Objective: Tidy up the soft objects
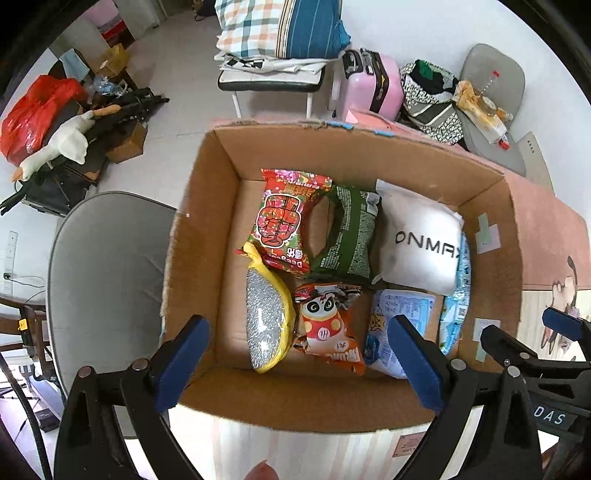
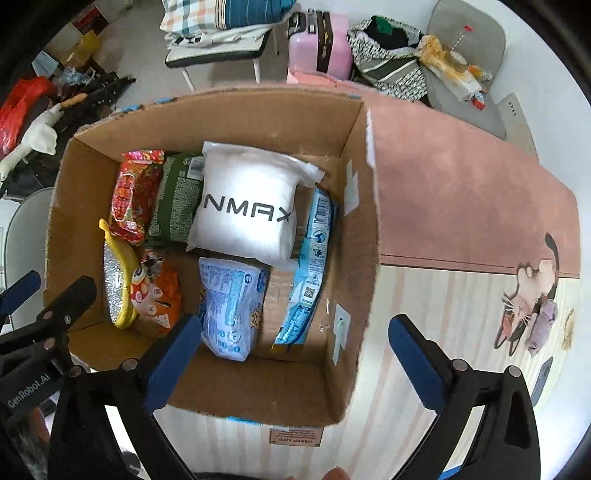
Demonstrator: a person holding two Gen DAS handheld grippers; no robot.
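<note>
My left gripper [image 1: 301, 363] hangs over the near end of the cardboard box [image 1: 221, 155], jaws spread wide with nothing between the pads. My right gripper [image 2: 295, 360] is equally wide and empty, straddling the box's right wall. The box sits on a tablecloth [image 2: 461, 177] with a cat print.

Inside, nearest me, I see a silver scrubber with yellow trim [image 1: 266, 321], an orange panda snack bag [image 1: 327, 332] touching it, and a pale blue pack [image 2: 231, 306]. A blue pouch [image 2: 312, 266] leans along the right wall. Farther in lie a red candy bag [image 1: 286, 218], a green bag [image 1: 345, 232] and a white pillow pack [image 2: 247, 206].

Beyond the box stand a chair with folded bedding [image 1: 280, 33] and a pink suitcase [image 1: 371, 86].
</note>
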